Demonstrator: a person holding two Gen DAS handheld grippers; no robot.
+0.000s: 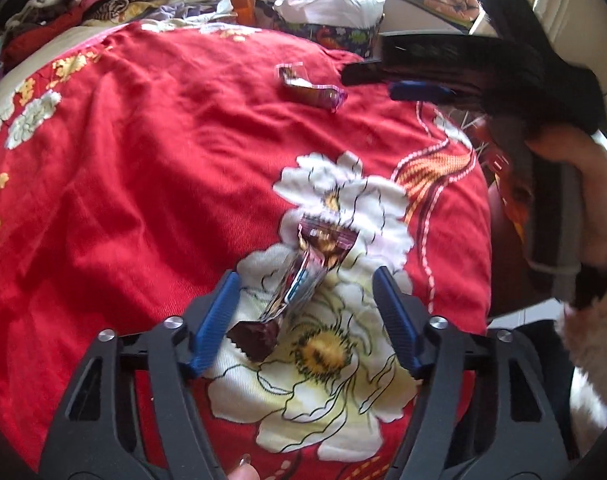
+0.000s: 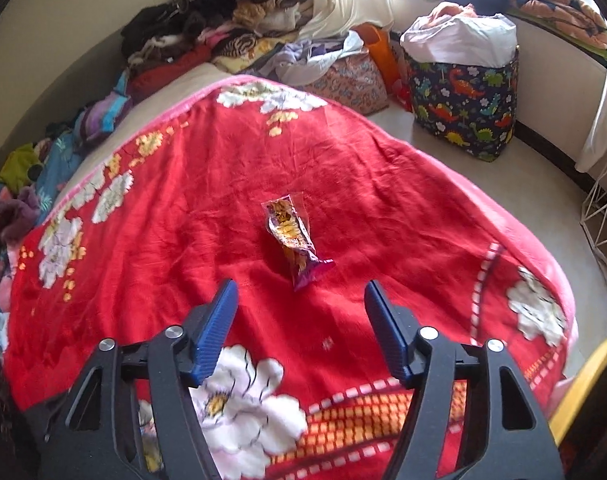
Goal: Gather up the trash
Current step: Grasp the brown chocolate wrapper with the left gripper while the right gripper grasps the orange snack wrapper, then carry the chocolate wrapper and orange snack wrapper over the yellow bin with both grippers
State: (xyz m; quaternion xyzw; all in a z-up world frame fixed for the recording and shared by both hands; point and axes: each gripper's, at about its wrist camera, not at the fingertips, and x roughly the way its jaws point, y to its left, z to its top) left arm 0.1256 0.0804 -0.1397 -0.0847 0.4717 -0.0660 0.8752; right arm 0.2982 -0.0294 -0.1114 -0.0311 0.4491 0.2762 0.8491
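Wrappers lie on a red floral blanket (image 1: 143,168) spread over the bed.

Left wrist view: left tongs (image 1: 305,292) spread wide, straddling a crumpled foil wrapper (image 1: 303,268) on the white flower print, not touching it. Dark torn piece (image 1: 253,338) just beside the left blue finger (image 1: 217,320); cannot tell if it belongs to the same wrapper. Judgement: tongs placed either side for a pinch. Second snack wrapper (image 1: 311,92) farther up the blanket. Right tongs (image 1: 399,80) enter from the right, motion-blurred; only one blue pad is clear, so their state is unreadable here. The hand holding them is cut off at the frame edge.

Right wrist view: right tongs (image 2: 301,312) spread, empty, aimed at the orange-purple snack wrapper (image 2: 293,240) lying apart just ahead; likely the next pickup. Dinosaur-print bag (image 2: 467,112) and clothes pile (image 2: 207,24) behind. No trash bin identifiable; yellow object at lower right is cut off.
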